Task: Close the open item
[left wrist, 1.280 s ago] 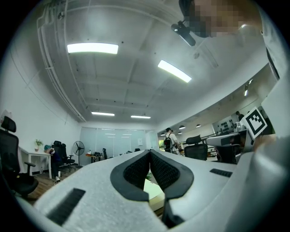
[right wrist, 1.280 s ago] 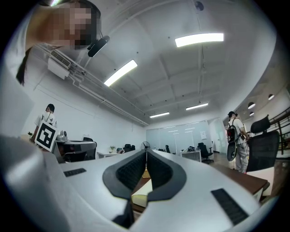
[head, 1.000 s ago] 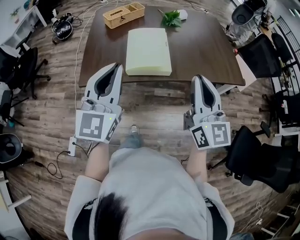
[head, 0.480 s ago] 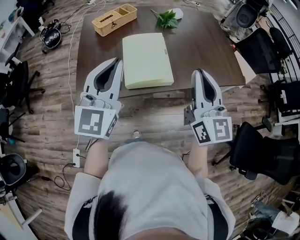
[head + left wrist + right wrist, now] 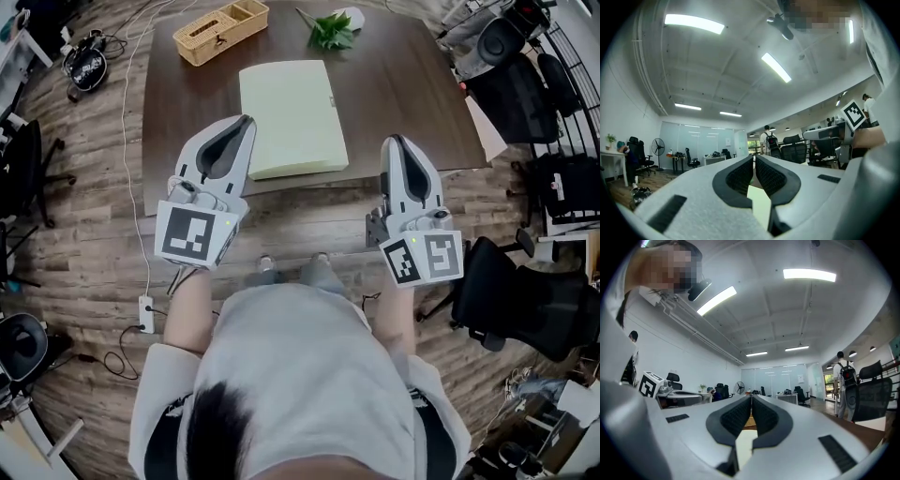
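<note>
Bare tabletop (image 5: 398,94) flanks the pale case (image 5: 286,112); basket (image 5: 220,30) and plant (image 5: 328,31) stand behind.

item: pale yellow slab (image 5: 286,112) | pose: flat | place: brown table (image 5: 403,94), middle, reaching near edge
</note>
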